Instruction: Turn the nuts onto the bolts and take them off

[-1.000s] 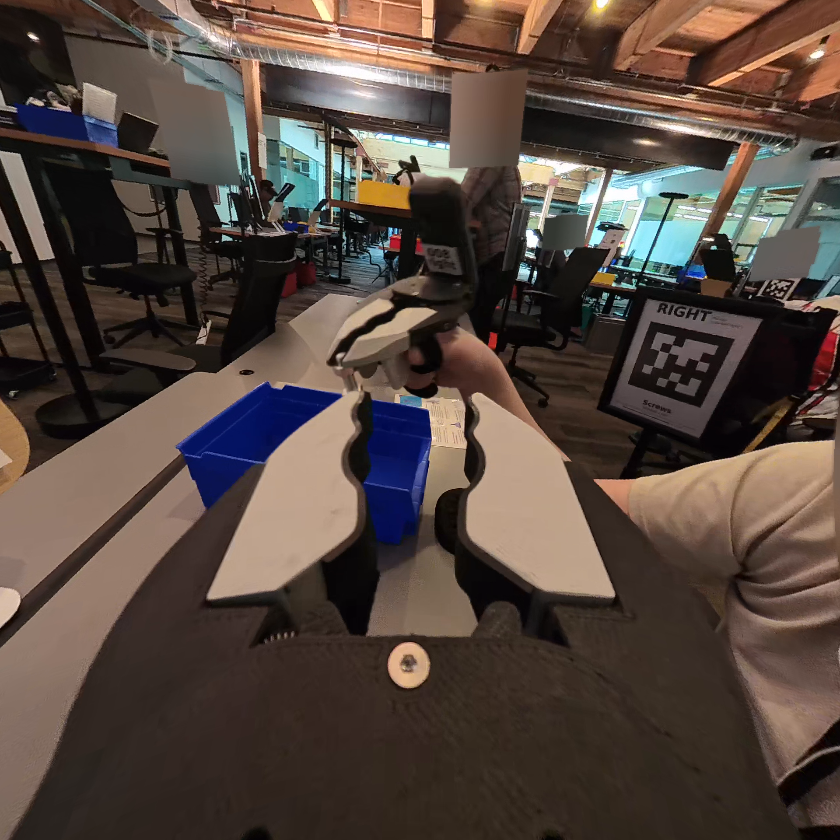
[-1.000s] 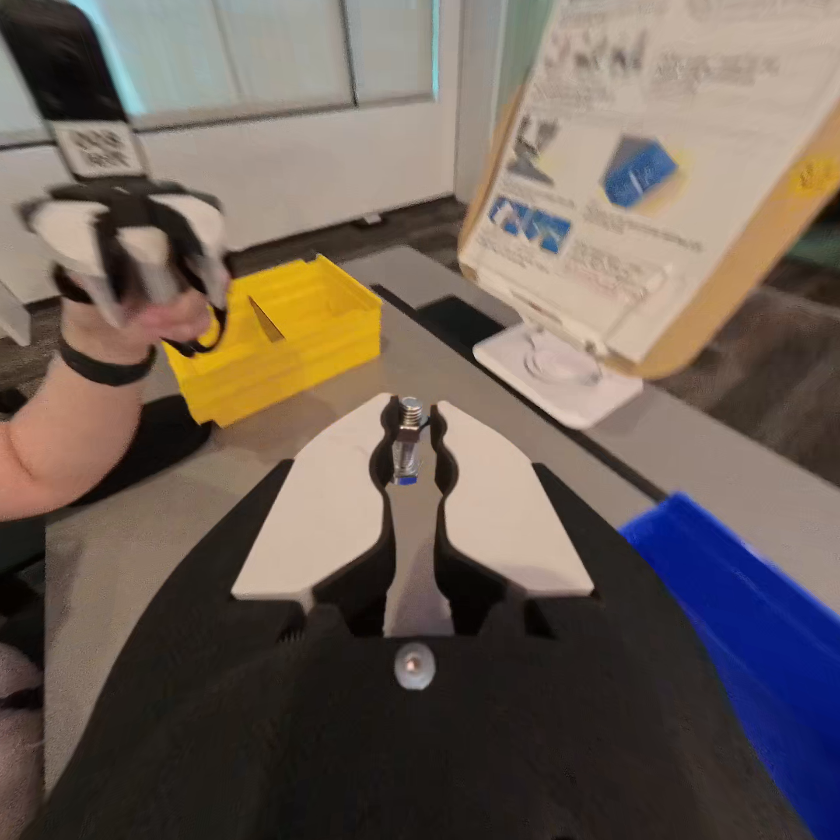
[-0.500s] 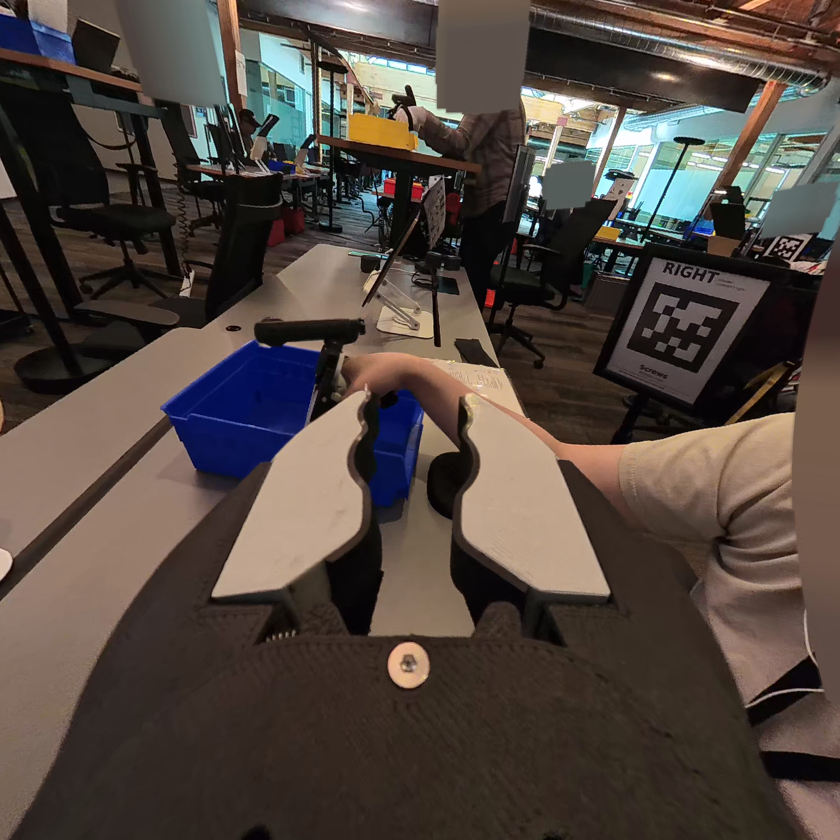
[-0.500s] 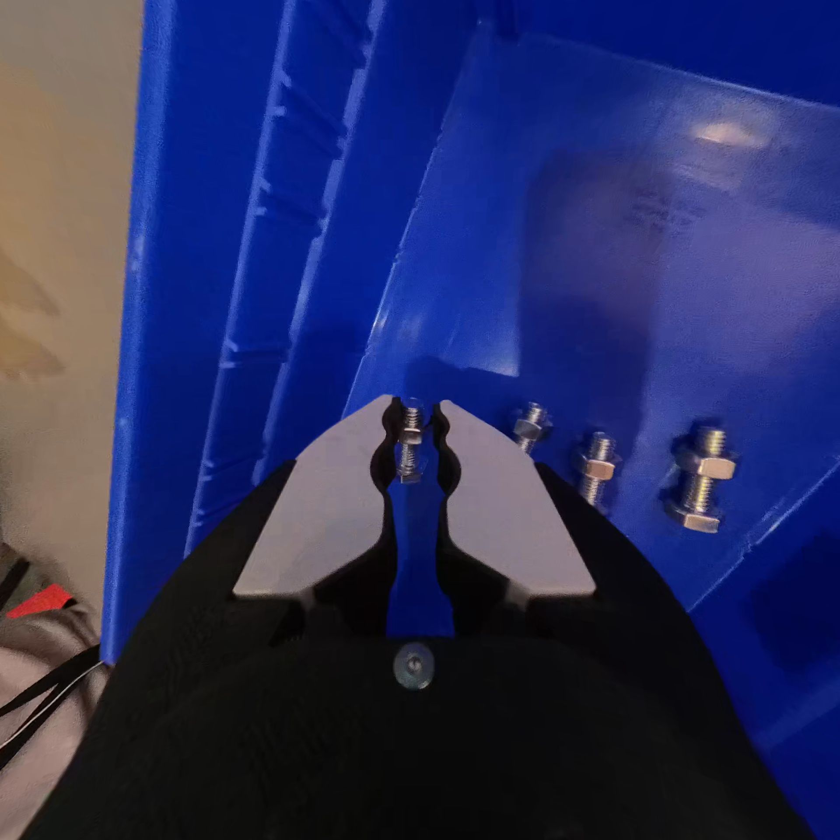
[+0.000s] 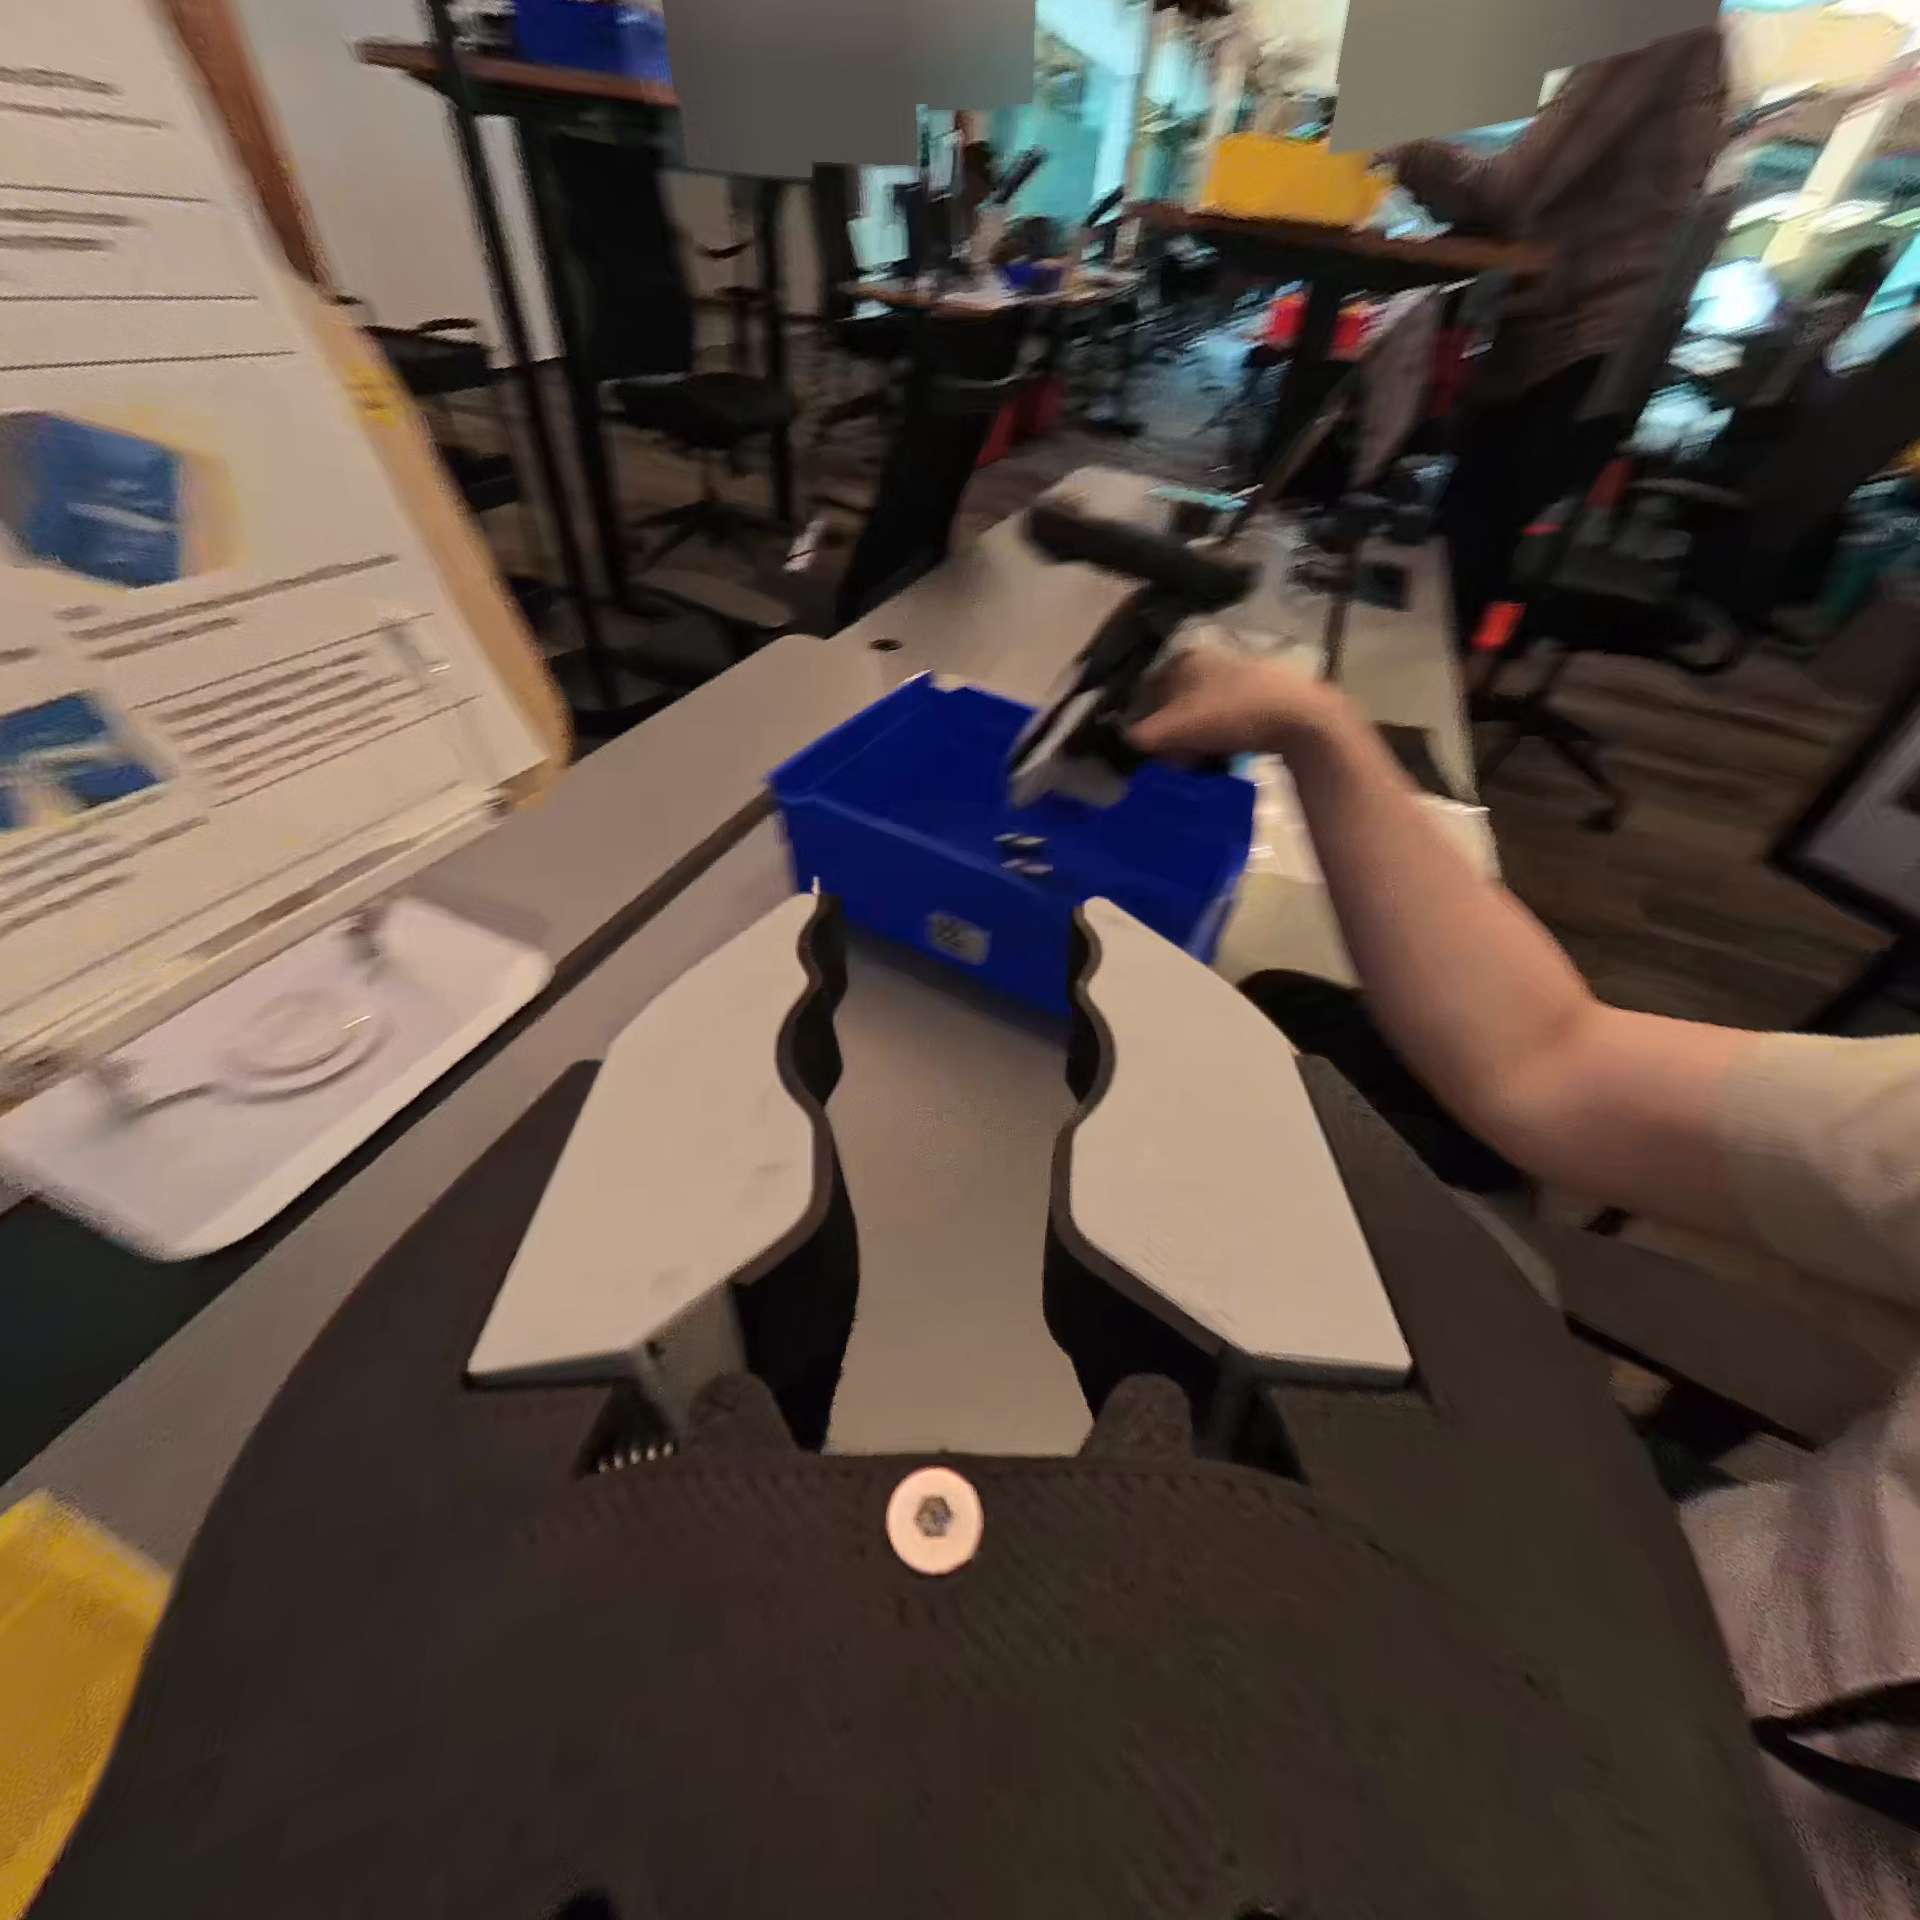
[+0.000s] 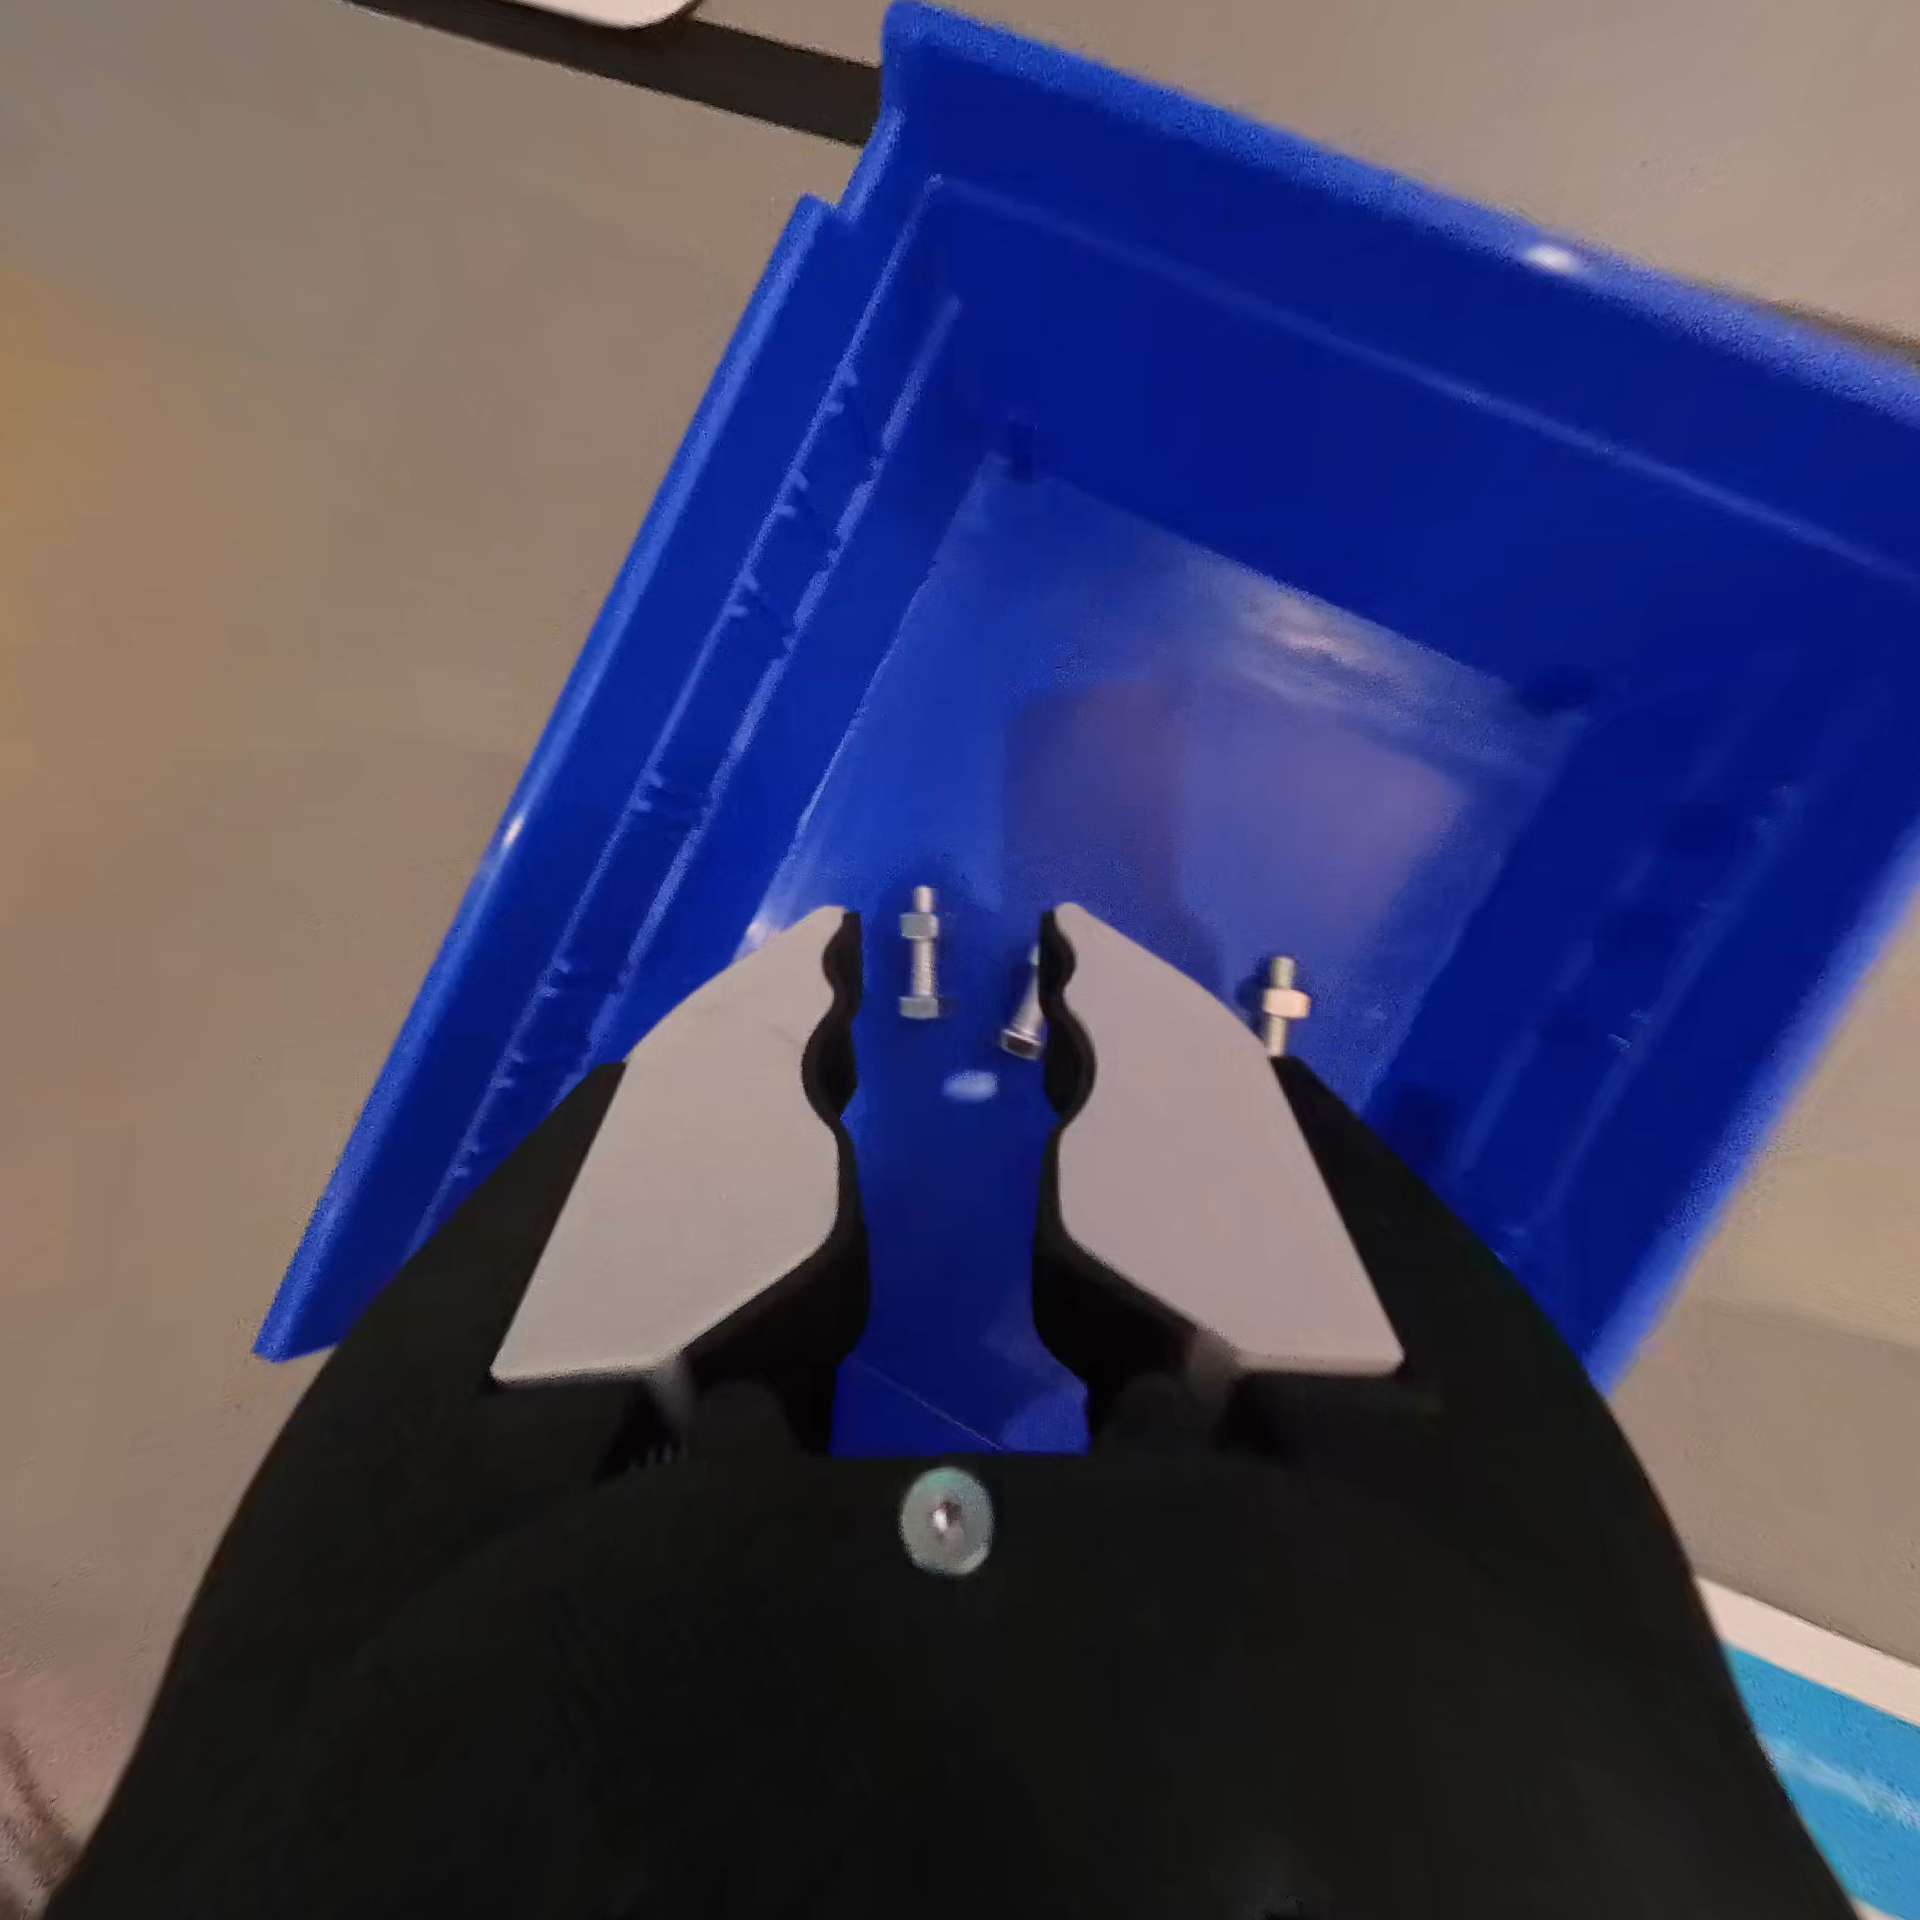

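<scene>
A blue bin (image 6: 1351,343) sits on the grey table. On its floor lie three bolts with nuts on them: one (image 6: 922,956) between my right fingers' tips, one (image 6: 1023,1023) beside the right finger, one (image 6: 1280,1003) further right. My right gripper (image 6: 951,920) is open and empty, above the bin and pointing down into it. My left gripper (image 5: 945,914) is open and empty, above the table short of the blue bin (image 5: 935,821). The left wrist view shows the right gripper (image 5: 1070,727) over the bin, and small dark bolts (image 5: 1023,852) inside it.
A white poster board (image 5: 187,520) on a white stand (image 5: 270,1049) is at the left. A yellow bin's corner (image 5: 62,1683) is at the bottom left. A person's bare forearm (image 5: 1455,956) reaches in from the right. Office chairs and desks are behind. Across from one pair of fingers to the other is roughly 40 centimetres.
My right gripper opened and let go of the bolt with its nut, which now lies in the blue bin, and it rose a little. My left gripper swung left, bringing the poster board into view.
</scene>
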### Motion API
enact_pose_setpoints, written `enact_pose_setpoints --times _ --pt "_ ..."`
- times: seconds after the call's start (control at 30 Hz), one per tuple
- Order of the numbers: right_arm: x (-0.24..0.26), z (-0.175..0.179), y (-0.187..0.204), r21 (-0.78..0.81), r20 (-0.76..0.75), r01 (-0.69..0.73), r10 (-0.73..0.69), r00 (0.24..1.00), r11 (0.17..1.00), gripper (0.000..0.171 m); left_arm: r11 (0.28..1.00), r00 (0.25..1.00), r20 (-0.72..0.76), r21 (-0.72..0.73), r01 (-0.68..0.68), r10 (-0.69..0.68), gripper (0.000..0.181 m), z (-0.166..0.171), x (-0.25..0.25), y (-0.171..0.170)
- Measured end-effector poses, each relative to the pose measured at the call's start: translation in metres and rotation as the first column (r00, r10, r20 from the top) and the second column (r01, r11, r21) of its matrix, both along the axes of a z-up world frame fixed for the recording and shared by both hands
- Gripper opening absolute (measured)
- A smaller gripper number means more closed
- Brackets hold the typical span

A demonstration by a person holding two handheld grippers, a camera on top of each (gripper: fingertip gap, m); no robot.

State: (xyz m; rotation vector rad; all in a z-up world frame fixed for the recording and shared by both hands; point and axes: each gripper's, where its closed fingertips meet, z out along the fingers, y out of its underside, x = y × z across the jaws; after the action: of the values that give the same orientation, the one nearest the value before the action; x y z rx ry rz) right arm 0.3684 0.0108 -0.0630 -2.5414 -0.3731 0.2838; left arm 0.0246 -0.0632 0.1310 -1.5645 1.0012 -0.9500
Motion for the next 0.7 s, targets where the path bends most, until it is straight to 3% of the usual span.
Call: enact_pose_setpoints --times 0.13,0.23,0.33,0.47,0.57,0.7 --pt "0.065 0.018 -0.032 0.056 0.183 0.132 -0.14 0.973 0.99 0.047 0.916 0.907 -0.145 -0.021 -0.402 0.395 0.041 -0.01 -0.092 0.026" --pt "0.114 0.006 -0.054 0.02 0.261 0.292 -0.287 0.922 0.956 0.046 0.817 0.826 -0.205 -0.148 -0.557 0.525 0.039 -0.028 -0.155 0.026" --pt "0.127 -0.013 -0.064 -0.058 0.201 0.356 -0.339 0.919 0.933 0.031 0.622 0.632 -0.295 -0.141 -0.77 0.716 0.05 -0.048 -0.231 0.033" --pt "0.116 -0.027 -0.063 -0.164 0.079 0.364 -0.356 0.931 0.917 0.019 0.334 0.386 -0.468 -0.194 -0.922 0.795 0.066 -0.096 -0.319 0.024" --pt "0.112 -0.033 -0.062 -0.215 0.048 0.377 -0.375 0.926 0.901 0.016 0.258 0.393 -0.539 -0.311 -0.915 0.745 0.062 -0.135 -0.345 0.021" --pt "0.106 -0.044 -0.062 -0.283 0.024 0.368 -0.377 0.926 0.886 0.015 0.218 0.491 -0.6 -0.47 -0.855 0.632 0.046 -0.182 -0.346 0.023"
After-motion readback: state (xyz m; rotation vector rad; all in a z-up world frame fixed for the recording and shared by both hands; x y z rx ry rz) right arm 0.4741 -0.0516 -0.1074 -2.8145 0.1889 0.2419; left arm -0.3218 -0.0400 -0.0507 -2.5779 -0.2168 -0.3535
